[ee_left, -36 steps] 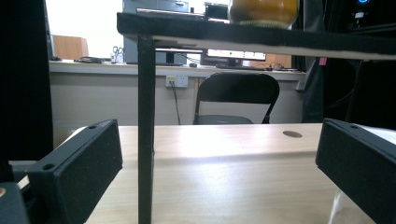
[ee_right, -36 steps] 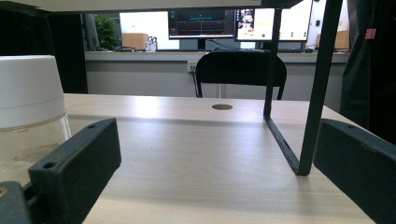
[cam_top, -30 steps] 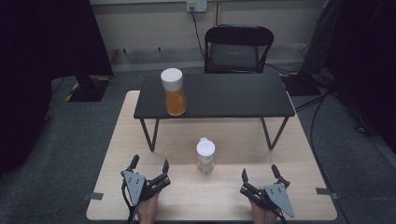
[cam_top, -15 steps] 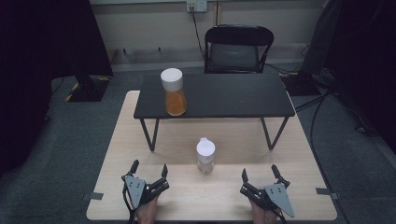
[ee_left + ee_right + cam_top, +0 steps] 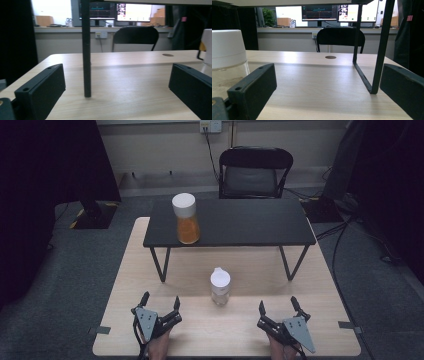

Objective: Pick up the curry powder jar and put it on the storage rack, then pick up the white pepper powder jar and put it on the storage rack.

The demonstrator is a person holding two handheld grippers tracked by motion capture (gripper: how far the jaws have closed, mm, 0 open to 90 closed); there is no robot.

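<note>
A small clear bottle with a white cap [image 5: 220, 286] stands on the light wooden table [image 5: 320, 290], midway between my two grippers and a little ahead of them. A taller jar of orange stuff with a white lid [image 5: 185, 219] stands on the left part of the black raised shelf [image 5: 250, 222]. My left gripper [image 5: 160, 301] rests open at the table's near left. Its jaws are wide apart, with one black shelf leg [image 5: 86, 50] ahead between them. My right gripper [image 5: 278, 304] rests open at the near right, and the small bottle [image 5: 228, 65] shows at the left of its view.
The black shelf stands on thin legs [image 5: 294, 262] across the table's far half, leaving a low gap under it. A black chair [image 5: 255, 172] sits behind the table. Cables [image 5: 340, 240] lie on the grey floor at the right.
</note>
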